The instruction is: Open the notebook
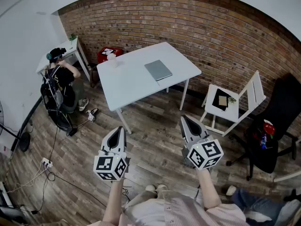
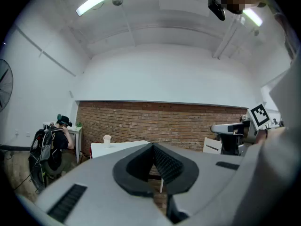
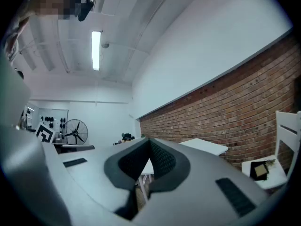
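A closed grey notebook lies flat on the white table across the room, well ahead of both grippers. My left gripper is held level over the wooden floor, its jaws shut with nothing between them. Beside it, my right gripper is also level and shut on nothing. In the left gripper view the left gripper has its tips together, the white table showing beyond. The right gripper meets at its tips too, with the table behind. The notebook is hidden in both gripper views.
A white cup stands at the table's far left corner. A white folding chair with small items sits to the right, a black office chair further right. A person sits at a small desk on the left. Cables and a power strip lie on the floor.
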A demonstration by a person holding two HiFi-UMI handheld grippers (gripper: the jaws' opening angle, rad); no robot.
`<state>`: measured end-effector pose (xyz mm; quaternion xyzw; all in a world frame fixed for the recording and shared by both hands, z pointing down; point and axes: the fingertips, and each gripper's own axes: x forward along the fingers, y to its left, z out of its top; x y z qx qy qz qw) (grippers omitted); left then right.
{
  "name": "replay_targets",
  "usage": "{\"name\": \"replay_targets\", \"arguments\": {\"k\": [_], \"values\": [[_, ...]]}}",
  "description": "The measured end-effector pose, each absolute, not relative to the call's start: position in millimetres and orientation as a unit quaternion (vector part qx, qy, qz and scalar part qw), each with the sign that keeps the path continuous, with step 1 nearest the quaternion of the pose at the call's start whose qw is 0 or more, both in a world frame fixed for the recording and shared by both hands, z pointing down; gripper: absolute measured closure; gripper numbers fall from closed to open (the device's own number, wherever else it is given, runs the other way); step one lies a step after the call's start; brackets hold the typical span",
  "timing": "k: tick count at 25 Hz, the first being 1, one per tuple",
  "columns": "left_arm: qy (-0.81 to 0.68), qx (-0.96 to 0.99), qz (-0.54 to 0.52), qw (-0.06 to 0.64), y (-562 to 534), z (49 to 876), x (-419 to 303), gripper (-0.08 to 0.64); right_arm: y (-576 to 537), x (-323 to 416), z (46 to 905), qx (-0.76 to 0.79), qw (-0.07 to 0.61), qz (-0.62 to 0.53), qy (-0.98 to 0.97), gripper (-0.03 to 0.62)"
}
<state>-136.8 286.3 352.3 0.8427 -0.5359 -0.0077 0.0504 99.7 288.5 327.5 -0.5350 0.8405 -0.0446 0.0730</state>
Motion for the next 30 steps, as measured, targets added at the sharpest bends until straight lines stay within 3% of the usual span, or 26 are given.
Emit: {"name": "replay_targets", "arguments": {"k": [24, 30], "values": [[-0.545, 0.836, -0.005, 0.068, 262.4, 368.9, -117.6, 0.568, 249.7, 130.0, 350.1, -0.546, 0.056, -0.048, 0.834, 0.575], [-0.548, 0.833, 0.002, 0.077, 249.3, 374.4, -110.5, 0.568, 230.7, 137.3, 358.9, -0.548, 0.052, -0.064, 0.832, 0.495]]}}
